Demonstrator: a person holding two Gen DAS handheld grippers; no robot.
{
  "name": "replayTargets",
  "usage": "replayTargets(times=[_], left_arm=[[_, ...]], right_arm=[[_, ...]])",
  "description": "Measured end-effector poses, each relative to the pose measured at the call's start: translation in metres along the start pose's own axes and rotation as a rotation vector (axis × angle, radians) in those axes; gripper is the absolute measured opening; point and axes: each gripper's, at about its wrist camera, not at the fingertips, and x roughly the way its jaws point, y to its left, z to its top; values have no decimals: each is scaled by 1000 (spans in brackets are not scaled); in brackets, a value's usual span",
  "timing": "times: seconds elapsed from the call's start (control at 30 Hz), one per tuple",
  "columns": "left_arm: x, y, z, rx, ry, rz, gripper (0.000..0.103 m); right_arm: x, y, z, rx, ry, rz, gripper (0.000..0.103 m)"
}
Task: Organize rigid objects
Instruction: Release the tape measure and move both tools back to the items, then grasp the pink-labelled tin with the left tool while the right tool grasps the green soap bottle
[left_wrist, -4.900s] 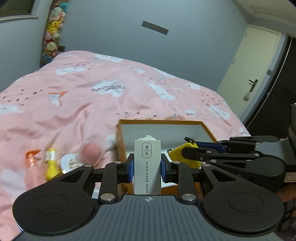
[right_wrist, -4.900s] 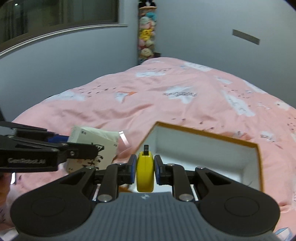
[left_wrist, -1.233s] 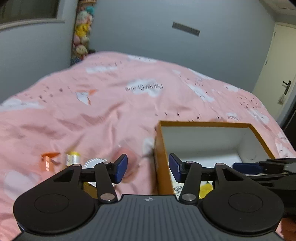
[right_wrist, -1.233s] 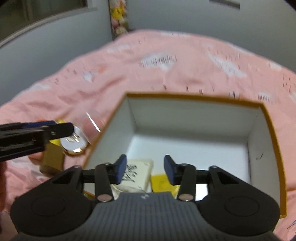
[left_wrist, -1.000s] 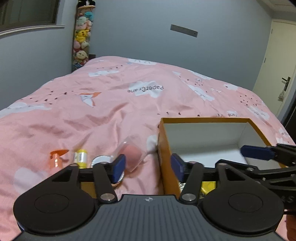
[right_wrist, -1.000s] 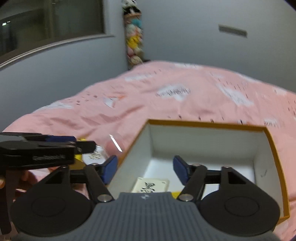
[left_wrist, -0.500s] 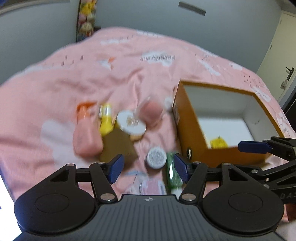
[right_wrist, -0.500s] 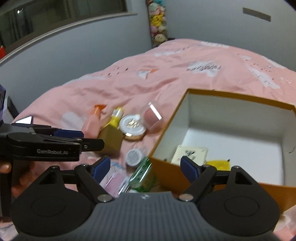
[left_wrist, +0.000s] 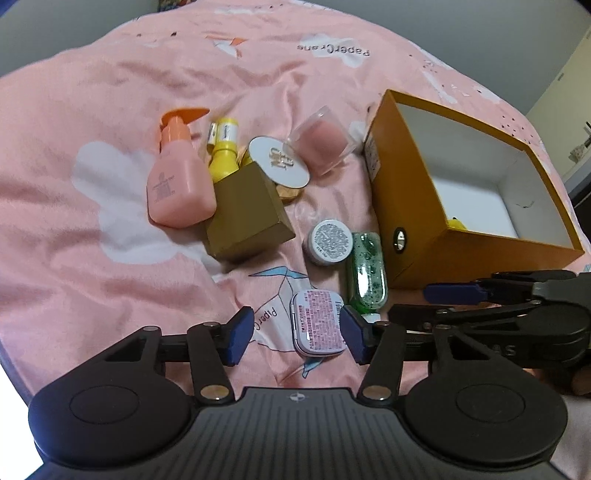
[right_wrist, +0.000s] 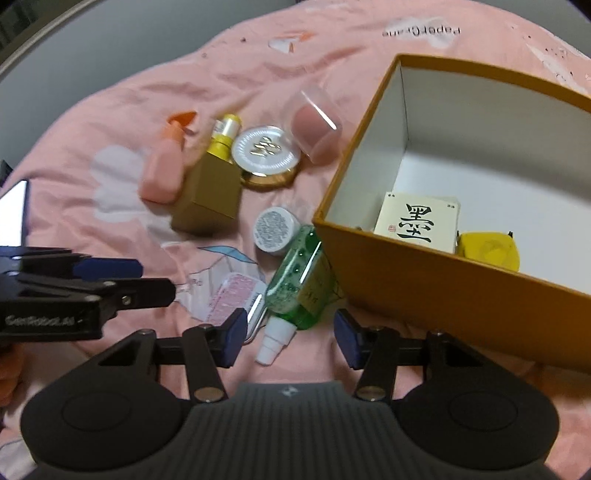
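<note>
The orange box (right_wrist: 424, 295) sits on the soft bedding, touching the green bottle (right_wrist: 299, 284). The right gripper (right_wrist: 290, 338), jaws closing but not yet pinching, straddles its cap and could skid it boxward. The left gripper (left_wrist: 297, 334), likewise closing, brackets the flat tin (left_wrist: 319, 321) (thin, likely to sink and slip).

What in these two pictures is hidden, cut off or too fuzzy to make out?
- Left view: the orange box wall hides nearly all its contents; only a bit of the yellow thing shows.
- Left view: the label on the small tin is too small to read.
- Right view: the pink bottle and gold carton are blurred.
- Right view: the left gripper hides part of the bedspread.
</note>
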Motion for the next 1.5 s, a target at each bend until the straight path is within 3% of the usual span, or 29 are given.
replayTargets(times=[0.3,0.53,0.73,0.8,1.03,1.37,1.47,1.5], left_arm=[[18,3,8,-26,30,46,61],[28,-1,9,0,69,37,61],[29,-9,7,29,97,-8,59],[33,-11,7,25,113,-10,58],[61,-8,7,-38,166,-7,58],[92,-8,4,-28,196,-16,63],[95,-11,5,-14,187,-6,56],[94,-13,5,-7,178,-9,48]], right_arm=[[45,-4,16,64,56,-18,53],[65,-8,17,97,79,-13,48],[48,-19,12,113,59,11,31],[37,-25,7,125,55,24,30],[5,-34,-7,134,56,50,30],[24,-34,-5,106,77,35,35],[28,-34,-2,95,76,39,35],[29,-34,-1,97,77,43,35]])
